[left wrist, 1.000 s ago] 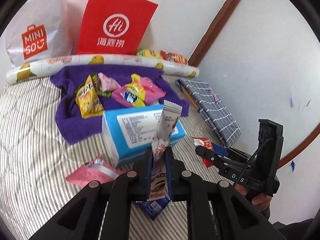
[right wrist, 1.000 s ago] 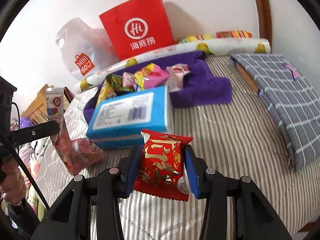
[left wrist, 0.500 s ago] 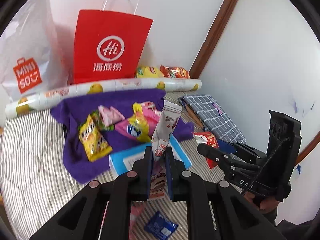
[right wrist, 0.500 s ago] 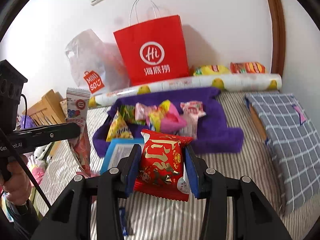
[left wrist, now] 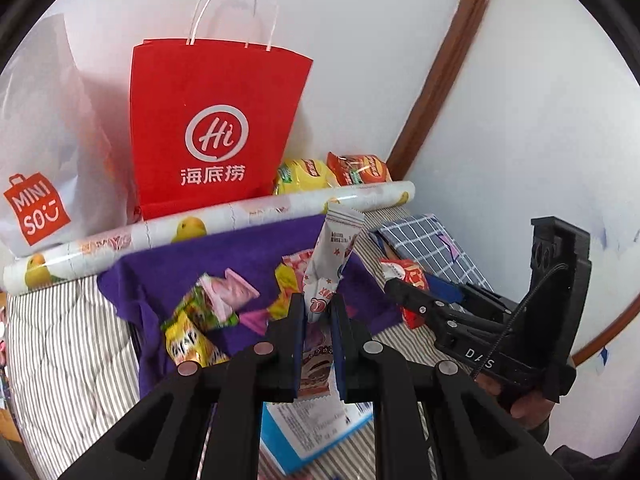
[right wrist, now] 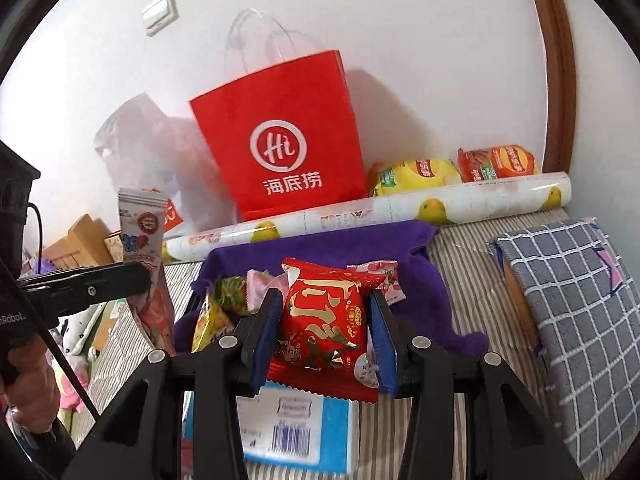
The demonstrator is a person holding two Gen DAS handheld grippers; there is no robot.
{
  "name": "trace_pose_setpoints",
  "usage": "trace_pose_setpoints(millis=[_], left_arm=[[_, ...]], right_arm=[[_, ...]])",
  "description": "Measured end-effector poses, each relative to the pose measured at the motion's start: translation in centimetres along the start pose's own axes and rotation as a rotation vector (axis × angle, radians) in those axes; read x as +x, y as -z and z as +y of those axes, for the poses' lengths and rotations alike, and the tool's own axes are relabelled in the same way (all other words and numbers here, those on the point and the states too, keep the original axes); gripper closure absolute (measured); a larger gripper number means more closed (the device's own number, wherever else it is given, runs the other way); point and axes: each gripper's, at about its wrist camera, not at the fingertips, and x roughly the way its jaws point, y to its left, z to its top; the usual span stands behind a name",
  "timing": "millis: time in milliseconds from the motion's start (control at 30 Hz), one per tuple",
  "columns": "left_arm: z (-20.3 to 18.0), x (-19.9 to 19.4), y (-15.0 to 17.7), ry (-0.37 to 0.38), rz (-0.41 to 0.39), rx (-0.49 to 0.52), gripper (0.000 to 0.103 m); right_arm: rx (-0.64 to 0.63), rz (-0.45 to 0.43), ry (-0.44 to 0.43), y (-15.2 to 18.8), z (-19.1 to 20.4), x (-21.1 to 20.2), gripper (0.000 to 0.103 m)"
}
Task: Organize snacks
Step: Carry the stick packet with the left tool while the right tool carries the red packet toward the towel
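- Left wrist view: left claw is clamped on a tall white sachet that stands upright between its blue pads, its lower end hanging out below.
- Ahead of it a purple cloth lies on the striped bed and bears a loose heap of snack packets in yellow, green and pink.
- A blue-and-white box lies on the bed just under the claw, nearer than the cloth.
- Behind the cloth a fruit-printed roll lies along the wall, with a red paper bag and a white plastic bag standing behind it, and two more packets beside the red bag.
- To the right the other tool shows side-on, carrying something red.
- Right wrist view: right claw grips a red packet with gold lettering by its two sides, held flat towards the camera above the same box.
- The heap on the cloth sits just beyond the packet; a grey checked bundle lies to the right, apart from the cloth.
- The left tool enters at the left edge with the sachet upright in it.
- Judgement: part of the sorting looks done, since several snacks are gathered on the cloth. Both held items are in the air and not yet set down, so they likely go onto the heap next. Whether the box and the packets by the wall belong there too, I cannot tell.
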Motion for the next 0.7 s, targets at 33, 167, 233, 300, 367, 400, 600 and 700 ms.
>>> trace_pose_setpoints(millis=[33,167,233,300,367,400,600,700], left_arm=[[0.3,0.3,-0.5,0.006,0.000,-0.008,0.091],[0.9,1.2,-2.0,0.013,-0.012,-0.019,0.091],[1.2,1.5,-2.6,0.008,-0.021,-0.025,0.091],[1.6,1.9,-3.0,0.003,-0.031,-0.029,0.091],[2.4,2.5,-3.2,-0.003,-0.034,-0.048,0.091],[2.8,2.7,-3.2,-0.001,-0.033,-0.059,0.091],[4.8,4.2,-3.0,-0.012,0.006,-0.100,0.091],[5.4,4.6,-3.0,-0.008,0.016,-0.123,0.091]], right_arm=[[0.007,0.005,-0.003,-0.3,-0.2,0.6,0.060],[0.009,0.001,-0.001,-1.6,-0.4,2.2,0.060],[0.016,-0.006,-0.007,-2.3,-0.5,2.9,0.060],[0.019,-0.013,-0.010,-3.1,-0.5,3.5,0.060],[0.022,-0.020,-0.013,-3.6,-0.6,4.1,0.060],[0.024,-0.022,-0.017,-3.8,-0.6,4.4,0.060],[0.019,-0.013,-0.025,-3.4,-0.9,6.9,0.060],[0.023,0.016,-0.025,-2.7,-1.4,8.0,0.060]])
